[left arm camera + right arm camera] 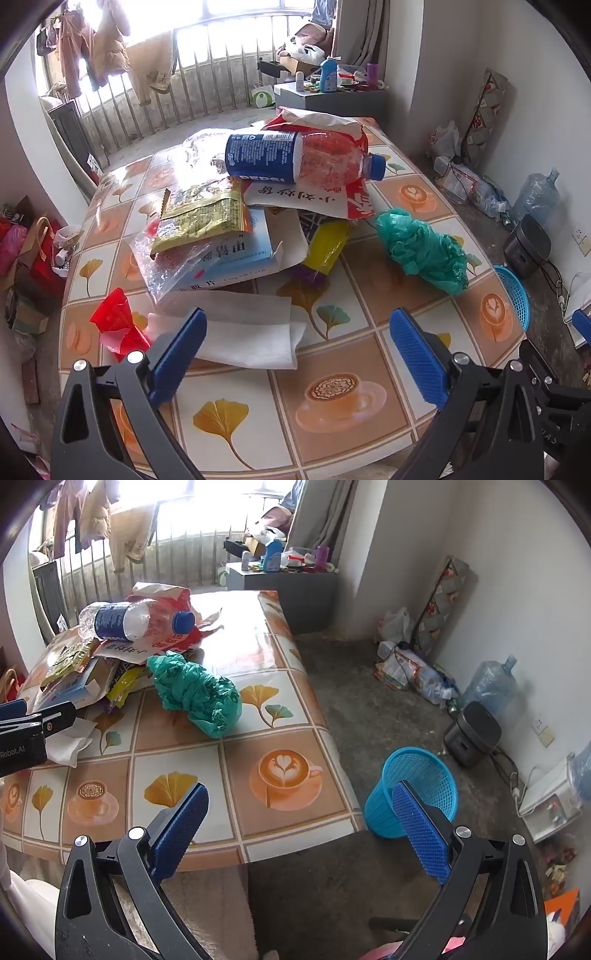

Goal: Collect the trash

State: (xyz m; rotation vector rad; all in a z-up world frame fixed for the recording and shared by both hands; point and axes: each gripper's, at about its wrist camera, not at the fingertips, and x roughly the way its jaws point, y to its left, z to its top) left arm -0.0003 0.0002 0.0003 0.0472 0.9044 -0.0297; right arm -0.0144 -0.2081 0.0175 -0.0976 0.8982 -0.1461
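Note:
Trash is piled on a table (332, 387) with a tiled coffee-cup cloth. On top lies a Pepsi bottle (295, 157) (136, 620). Under it are a yellow snack packet (203, 218), a light blue box (236, 254) and a red-and-white bag (325, 195). A crumpled green plastic bag (421, 251) (195, 694) sits apart to the right. A white tissue (243, 332) and a red wrapper (114, 321) lie nearest. My left gripper (299, 325) hovers open over the tissue's edge, holding nothing. My right gripper (301, 801) is open above the table's right corner, empty.
A blue mesh wastebasket (417, 786) (515, 295) stands on the floor just right of the table. Beyond it are a black cooker (472, 734), a water jug (491, 686) and bags along the wall. Boxes and bags (33, 251) crowd the floor to the left.

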